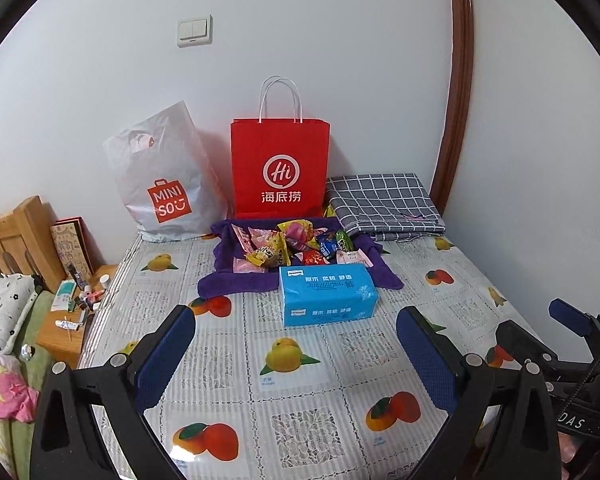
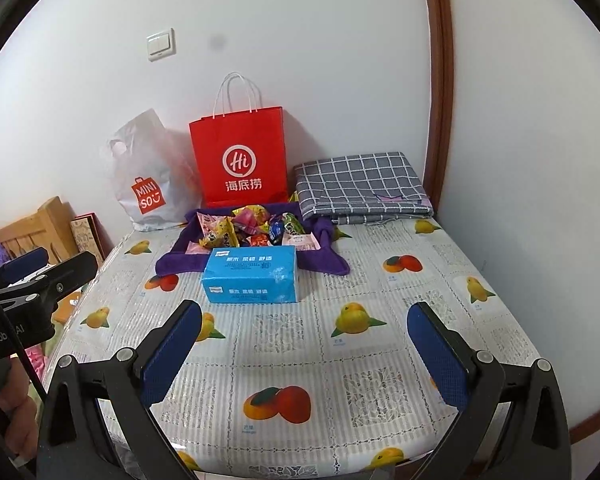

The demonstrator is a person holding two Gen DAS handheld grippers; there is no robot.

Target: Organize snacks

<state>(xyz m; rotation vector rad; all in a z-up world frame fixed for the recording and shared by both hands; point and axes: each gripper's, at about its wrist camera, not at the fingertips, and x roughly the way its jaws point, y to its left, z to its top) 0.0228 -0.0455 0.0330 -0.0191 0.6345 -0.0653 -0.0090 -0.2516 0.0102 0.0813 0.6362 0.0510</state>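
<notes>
Left gripper (image 1: 296,344) spread, empty, above table (image 1: 236,360). Snacks (image 1: 296,246), a mixed bright-wrapper heap on one purple cloth (image 1: 228,280), sit just behind one blue tissue pack (image 1: 326,294).

Right gripper (image 2: 304,340) spread, empty. Snacks (image 2: 252,228) behind tissue pack (image 2: 252,280); two bags further back: one red bag (image 2: 240,156), one white bag (image 2: 148,176).

Left gripper (image 1: 296,354) showing black angular plastic frame, two fingers faced with dark blue dimpled pads (image 1: 166,354), round silver screws at the pivots. Right gripper (image 2: 306,354) looking identical: black arms, blue textured pads (image 2: 438,360), silver screws. White lettering showing on both black bodies, partly cut off. Thin black cable running alongside each.
</notes>
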